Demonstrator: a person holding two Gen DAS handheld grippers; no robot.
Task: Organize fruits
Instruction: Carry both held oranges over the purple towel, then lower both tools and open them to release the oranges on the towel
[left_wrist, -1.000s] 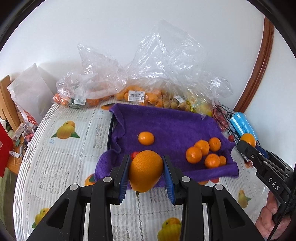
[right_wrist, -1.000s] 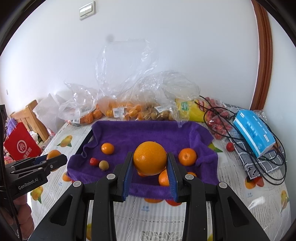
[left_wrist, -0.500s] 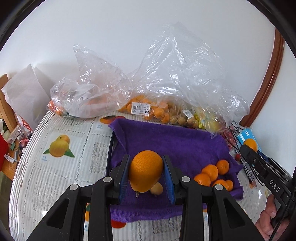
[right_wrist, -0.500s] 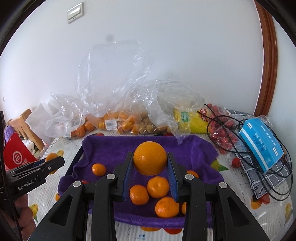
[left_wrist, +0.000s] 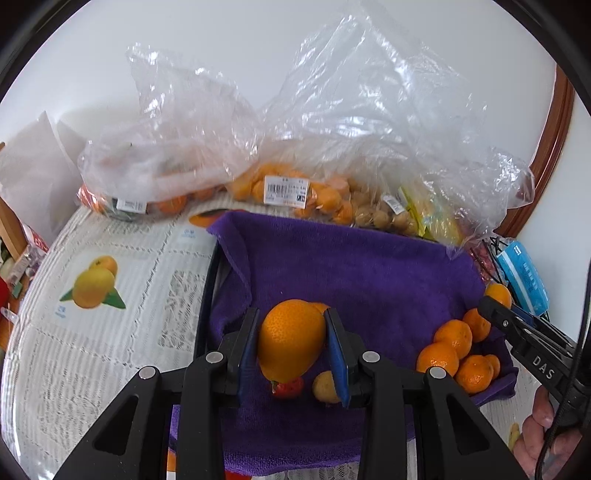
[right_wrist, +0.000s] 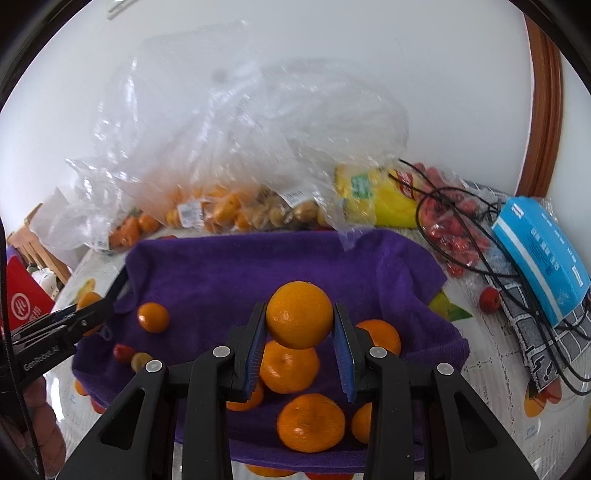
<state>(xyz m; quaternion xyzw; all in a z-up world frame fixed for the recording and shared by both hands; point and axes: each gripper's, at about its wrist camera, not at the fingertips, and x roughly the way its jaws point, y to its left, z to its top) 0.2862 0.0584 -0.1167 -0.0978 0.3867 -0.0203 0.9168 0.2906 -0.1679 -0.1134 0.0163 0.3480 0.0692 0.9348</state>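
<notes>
Gripping an orange (left_wrist: 291, 339), the left gripper (left_wrist: 291, 345) hangs over a strawberry (left_wrist: 287, 388); dropped, it could crush it. Beneath the right gripper (right_wrist: 300, 334), clamped on another orange (right_wrist: 299, 314), piled mandarins (right_wrist: 290, 365) could roll off the purple towel (right_wrist: 229, 273).

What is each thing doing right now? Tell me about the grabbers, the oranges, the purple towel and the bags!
Left gripper: shut on an orange.
Left orange: held above the towel.
Right gripper: shut on another orange.
Right orange: held above the pile.
Mandarin pile: resting loose on the towel.
Purple towel: spread out, edges rumpled.
Plastic bags: crumpled, fruit inside.
</notes>
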